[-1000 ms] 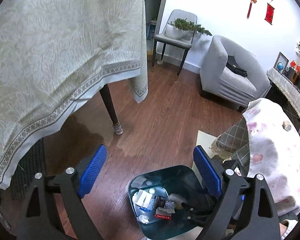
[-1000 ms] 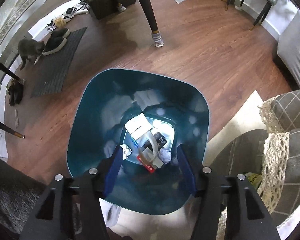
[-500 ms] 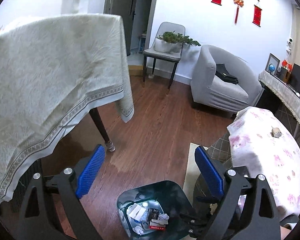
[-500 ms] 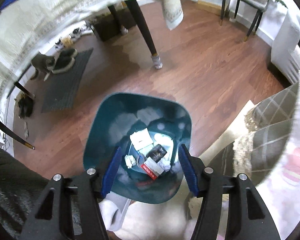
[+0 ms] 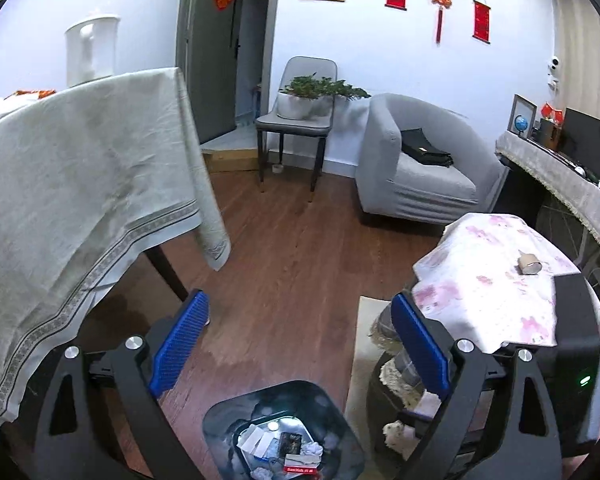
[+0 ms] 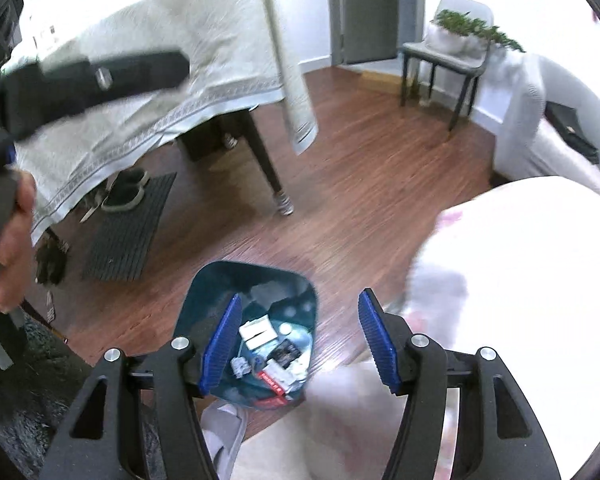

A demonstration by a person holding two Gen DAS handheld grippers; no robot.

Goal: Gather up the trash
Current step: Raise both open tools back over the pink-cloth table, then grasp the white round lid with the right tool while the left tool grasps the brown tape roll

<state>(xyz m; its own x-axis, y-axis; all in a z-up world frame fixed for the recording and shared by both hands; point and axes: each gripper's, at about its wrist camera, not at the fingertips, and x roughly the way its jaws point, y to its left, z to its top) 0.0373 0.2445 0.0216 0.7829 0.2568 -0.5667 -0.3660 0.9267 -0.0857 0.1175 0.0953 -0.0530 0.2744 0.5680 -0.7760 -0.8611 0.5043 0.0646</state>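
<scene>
While the left gripper (image 5: 296, 344) hangs spread and empty above the floor, its camera looks toward the pink-flowered side table (image 5: 496, 280), where a cardboard roll core (image 5: 530, 265) lies, likely the next pickup. Over to the right view: right gripper (image 6: 298, 344), jaws apart, nothing between them, sits over the teal trash bin (image 6: 208, 284), which holds crumpled paper, white cartons and a red-edged packet.

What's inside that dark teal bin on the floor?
The bin holds white folded paper, crumpled wads, a dark packet and a red-and-white box. Anything beneath that pile is covered.
</scene>
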